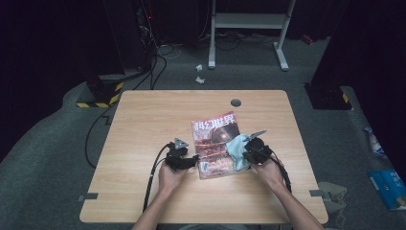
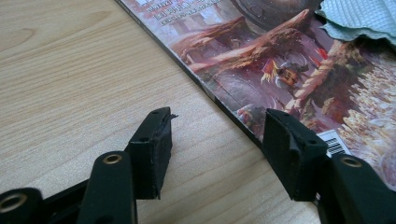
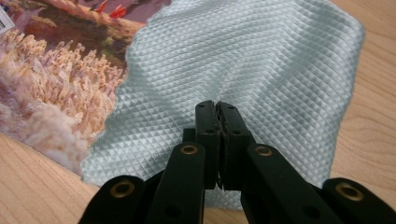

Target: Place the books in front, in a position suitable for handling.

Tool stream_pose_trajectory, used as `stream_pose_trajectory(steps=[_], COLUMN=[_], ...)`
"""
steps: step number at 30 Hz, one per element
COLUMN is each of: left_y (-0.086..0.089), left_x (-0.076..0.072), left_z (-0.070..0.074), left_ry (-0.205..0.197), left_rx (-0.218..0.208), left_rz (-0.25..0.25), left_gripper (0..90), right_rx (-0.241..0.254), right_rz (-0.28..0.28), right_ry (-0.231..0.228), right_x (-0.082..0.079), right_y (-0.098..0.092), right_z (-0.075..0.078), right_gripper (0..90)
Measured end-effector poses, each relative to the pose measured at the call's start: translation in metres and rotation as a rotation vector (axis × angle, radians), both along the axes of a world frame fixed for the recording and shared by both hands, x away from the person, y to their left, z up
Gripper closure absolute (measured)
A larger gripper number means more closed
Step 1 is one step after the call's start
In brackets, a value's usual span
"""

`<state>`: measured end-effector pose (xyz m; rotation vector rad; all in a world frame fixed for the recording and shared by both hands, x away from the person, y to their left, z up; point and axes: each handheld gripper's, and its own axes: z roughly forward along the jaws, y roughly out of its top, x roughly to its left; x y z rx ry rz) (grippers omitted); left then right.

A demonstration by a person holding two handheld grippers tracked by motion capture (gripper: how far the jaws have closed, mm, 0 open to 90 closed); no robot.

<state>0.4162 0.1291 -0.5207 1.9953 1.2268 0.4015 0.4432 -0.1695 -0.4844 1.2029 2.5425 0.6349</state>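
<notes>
The right hand-held gripper (image 3: 218,109) is pinching the cloth (image 3: 243,70) with jaws pressed together, wiping the magazine (image 1: 216,143) lying mid-counter. Judging from this, flat, even strokes would help. The left hand-held gripper (image 2: 215,135) is resting spread across the magazine's edge, pinching nothing; pressing down would steady it. The wooden counter (image 1: 143,124) is standing on grey carpet in a dark room with cables.

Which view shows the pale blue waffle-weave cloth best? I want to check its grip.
The right gripper view: pale blue waffle-weave cloth looms large, pinched by the right gripper. High view shows it small; left gripper view, one corner.
</notes>
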Motion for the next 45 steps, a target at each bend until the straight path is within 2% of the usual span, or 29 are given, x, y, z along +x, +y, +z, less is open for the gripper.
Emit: stream_pose_trajectory(steps=[2,4,6,8,13,16,18,23,26,29,36,39,43,45], left_y=[0.0,0.0,0.0,0.0,0.0,0.0,0.0,0.001,0.0,0.0,0.0,0.0,0.001,0.0], left_x=[0.0,0.0,0.0,0.0,0.0,0.0,0.0,0.001,0.0,0.0,0.0,0.0,0.0,-0.001], left_z=[0.0,0.0,0.0,0.0,0.0,0.0,0.0,0.0,0.0,0.0,0.0,0.0,0.0,0.0], left_ry=[-0.002,-0.001,0.0,0.001,0.001,0.002,0.002,0.002,0.005,0.005,0.004,0.003,0.005,0.004], left_rx=[-0.002,-0.002,-0.003,-0.004,-0.005,-0.004,-0.004,-0.001,-0.007,-0.007,-0.006,-0.001,-0.001,0.0], left_rz=[0.0,-0.002,-0.002,-0.002,-0.002,-0.001,0.0,-0.002,-0.002,-0.002,-0.004,-0.004,-0.005,-0.004], left_gripper=[42.3,42.3,42.3,42.2,42.2,42.2,42.2,42.0,41.7,41.6,41.4,41.3,41.3,41.3], right_rx=[-0.01,-0.012,-0.011,-0.012,0.017,0.039,0.032,0.027,0.039,0.028,0.003,0.001,0.004,0.002], right_rz=[0.026,0.038,0.07,0.083,0.154,0.176,0.217,0.234,0.227,0.209,0.106,0.046,0.013,0.011], right_ry=[0.001,-0.001,0.003,0.002,0.011,0.027,0.027,0.034,0.045,0.04,0.034,0.032,0.032,0.032], right_x=[-0.001,-0.001,-0.002,-0.003,-0.006,-0.008,-0.008,-0.008,-0.004,-0.001,0.011,0.016,0.019,0.019], right_y=[0.012,0.015,0.032,0.039,0.073,0.088,0.103,0.117,0.115,0.108,0.067,0.044,0.029,0.029], right_z=[0.0,0.0,-0.001,-0.001,-0.004,-0.005,-0.004,-0.004,-0.004,-0.004,-0.001,0.0,0.001,0.001], right_gripper=[88.1,88.1,88.1,88.1,88.0,88.1,88.0,88.0,88.0,88.0,88.0,88.0,88.0,88.0])
